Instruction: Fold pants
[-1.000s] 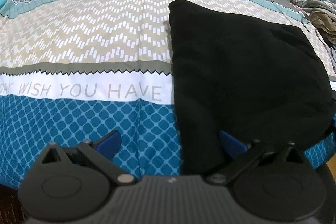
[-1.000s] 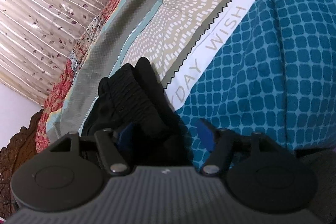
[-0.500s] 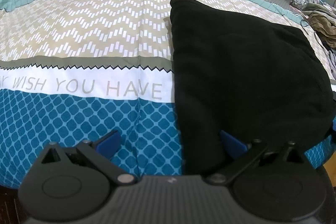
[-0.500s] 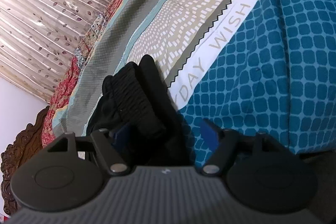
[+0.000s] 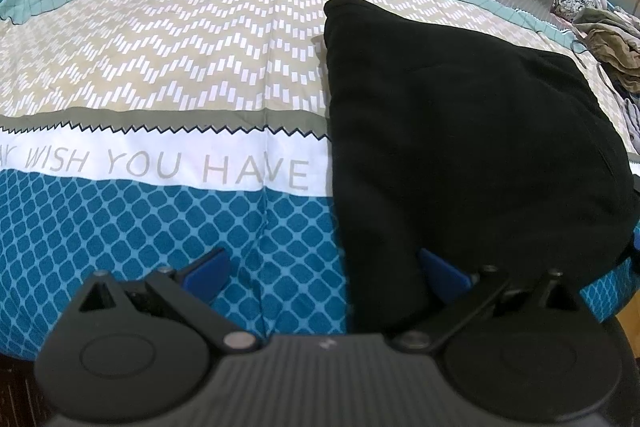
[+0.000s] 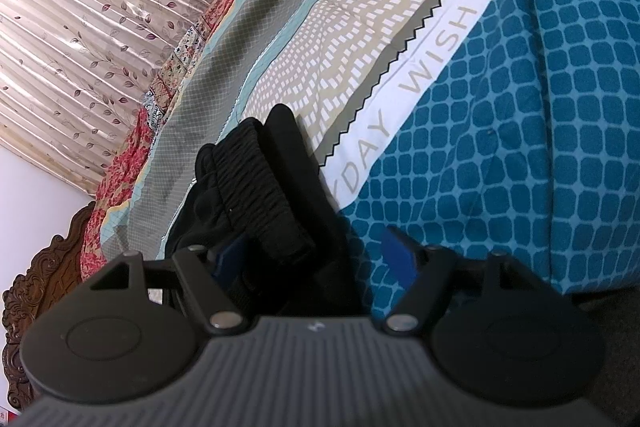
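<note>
The black pants lie folded in a compact block on the patterned bedspread, right of the words "WISH YOU HAVE". My left gripper is open at the near edge of the bed; its right finger sits against the pants' near left corner, its left finger over the blue squares. In the right wrist view the pants' ribbed elastic waistband and stacked layers lie between the open jaws of my right gripper, not pinched.
A heap of other clothes lies at the far right of the bed. A floral curtain hangs behind the bed. A carved wooden bed frame shows at the lower left of the right wrist view.
Both grippers have drawn back slightly from the pants and stay open. The pants have not moved.
</note>
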Action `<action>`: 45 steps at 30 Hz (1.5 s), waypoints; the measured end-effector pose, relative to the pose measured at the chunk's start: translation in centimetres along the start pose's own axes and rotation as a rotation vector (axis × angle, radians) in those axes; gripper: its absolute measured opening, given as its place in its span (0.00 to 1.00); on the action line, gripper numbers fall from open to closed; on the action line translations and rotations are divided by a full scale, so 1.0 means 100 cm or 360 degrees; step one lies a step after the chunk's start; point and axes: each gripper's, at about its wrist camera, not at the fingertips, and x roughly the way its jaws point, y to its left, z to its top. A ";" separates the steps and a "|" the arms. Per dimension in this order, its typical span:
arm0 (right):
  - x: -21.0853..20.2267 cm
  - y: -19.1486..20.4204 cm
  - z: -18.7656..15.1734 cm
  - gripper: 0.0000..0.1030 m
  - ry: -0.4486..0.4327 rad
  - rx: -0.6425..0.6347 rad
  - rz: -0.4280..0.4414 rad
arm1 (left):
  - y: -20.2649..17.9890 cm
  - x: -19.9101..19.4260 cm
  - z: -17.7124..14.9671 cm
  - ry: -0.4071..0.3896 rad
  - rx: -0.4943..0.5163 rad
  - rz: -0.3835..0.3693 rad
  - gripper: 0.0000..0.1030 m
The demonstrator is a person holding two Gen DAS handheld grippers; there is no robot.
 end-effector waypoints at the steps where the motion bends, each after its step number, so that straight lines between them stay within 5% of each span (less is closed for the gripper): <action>1: 0.000 0.000 0.000 0.73 0.0000 0.0000 0.0000 | 0.000 0.000 0.000 -0.0004 0.0000 0.0001 1.00; 19: -0.001 0.000 0.000 0.73 0.0000 0.0001 0.0007 | 0.021 -0.018 0.000 -0.0091 -0.0147 -0.0190 1.00; 45: -0.003 0.000 -0.003 0.73 -0.0009 -0.0001 0.0013 | 0.018 -0.010 -0.003 -0.0079 -0.0104 -0.0155 1.00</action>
